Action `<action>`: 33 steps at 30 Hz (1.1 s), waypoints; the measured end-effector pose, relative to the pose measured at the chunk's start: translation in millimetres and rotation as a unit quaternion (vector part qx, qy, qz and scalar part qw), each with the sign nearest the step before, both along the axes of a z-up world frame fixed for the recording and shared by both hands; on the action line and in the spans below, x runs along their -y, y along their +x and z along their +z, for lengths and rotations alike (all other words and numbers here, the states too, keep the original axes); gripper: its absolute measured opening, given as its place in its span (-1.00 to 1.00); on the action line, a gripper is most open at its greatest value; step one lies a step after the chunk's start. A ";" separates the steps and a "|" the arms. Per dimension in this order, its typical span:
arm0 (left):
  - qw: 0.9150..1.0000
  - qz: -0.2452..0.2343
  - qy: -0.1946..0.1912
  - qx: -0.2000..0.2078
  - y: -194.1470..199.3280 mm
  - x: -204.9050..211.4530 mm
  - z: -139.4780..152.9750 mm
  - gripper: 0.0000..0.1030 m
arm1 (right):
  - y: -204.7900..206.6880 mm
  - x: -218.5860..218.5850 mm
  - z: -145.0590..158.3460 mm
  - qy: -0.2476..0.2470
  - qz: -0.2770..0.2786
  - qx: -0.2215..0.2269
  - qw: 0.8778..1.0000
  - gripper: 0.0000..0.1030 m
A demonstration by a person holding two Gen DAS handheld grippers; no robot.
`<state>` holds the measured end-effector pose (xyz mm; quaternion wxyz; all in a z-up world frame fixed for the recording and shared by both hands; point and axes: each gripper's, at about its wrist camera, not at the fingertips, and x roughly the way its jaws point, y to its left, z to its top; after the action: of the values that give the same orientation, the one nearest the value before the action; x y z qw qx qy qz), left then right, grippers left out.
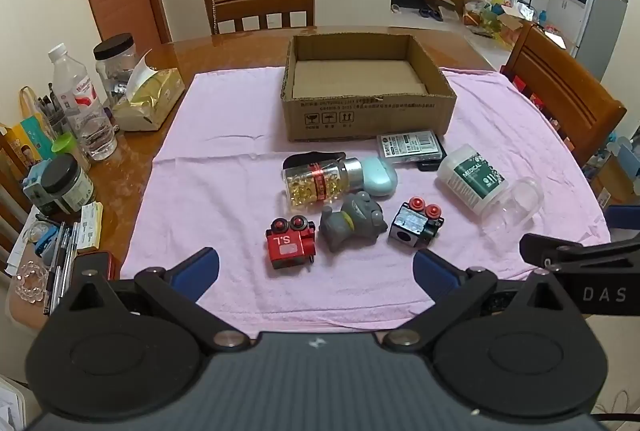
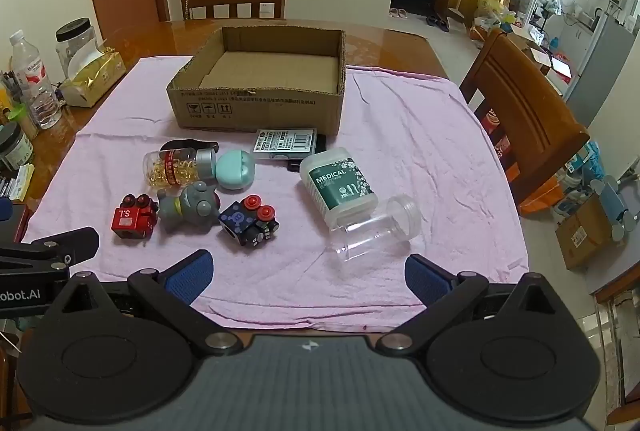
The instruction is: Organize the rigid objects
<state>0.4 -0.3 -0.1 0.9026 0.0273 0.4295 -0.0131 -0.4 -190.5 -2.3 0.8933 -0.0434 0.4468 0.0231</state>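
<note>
An empty cardboard box (image 1: pixel 368 111) (image 2: pixel 260 107) stands at the back of a pink towel (image 1: pixel 224 171) (image 2: pixel 420 159). In front of it lie a red toy block (image 1: pixel 290 245) (image 2: pixel 132 219), a grey figurine (image 1: pixel 352 221) (image 2: pixel 188 207), a dark blue toy block (image 1: pixel 416 227) (image 2: pixel 248 221), a capsule bottle (image 1: pixel 316 181) (image 2: pixel 180 163), a mint case (image 1: pixel 380 177) (image 2: pixel 236 169), a flat labelled pack (image 1: pixel 412 147) (image 2: pixel 286 143), a white medical container (image 1: pixel 472 177) (image 2: pixel 340 187) and a clear jar (image 1: pixel 512 207) (image 2: pixel 376 231). My left gripper (image 1: pixel 316 269) and right gripper (image 2: pixel 308 273) both hang open above the towel's near edge, holding nothing.
Bottles, jars, a tissue box (image 1: pixel 148 99) and pens crowd the table's left side. Wooden chairs stand behind (image 1: pixel 260 1) and at the right (image 2: pixel 524 103). The table edge runs just below the towel's front hem.
</note>
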 end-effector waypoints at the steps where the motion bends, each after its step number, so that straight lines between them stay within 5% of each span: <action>1: 1.000 -0.001 0.001 -0.001 0.3 0.5 -0.1 0.99 | -0.2 -0.7 -0.3 -0.004 0.000 -0.001 1.000 1.00; 33: 1.000 -0.012 -0.002 0.001 8.9 0.7 4.0 0.99 | 6.2 -4.4 4.3 -0.004 -0.005 0.003 1.000 1.00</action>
<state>9.2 -1.0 3.9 0.9027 0.0309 0.4284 -0.0249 5.8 -186.1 2.0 0.8945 -0.0447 0.4444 0.0166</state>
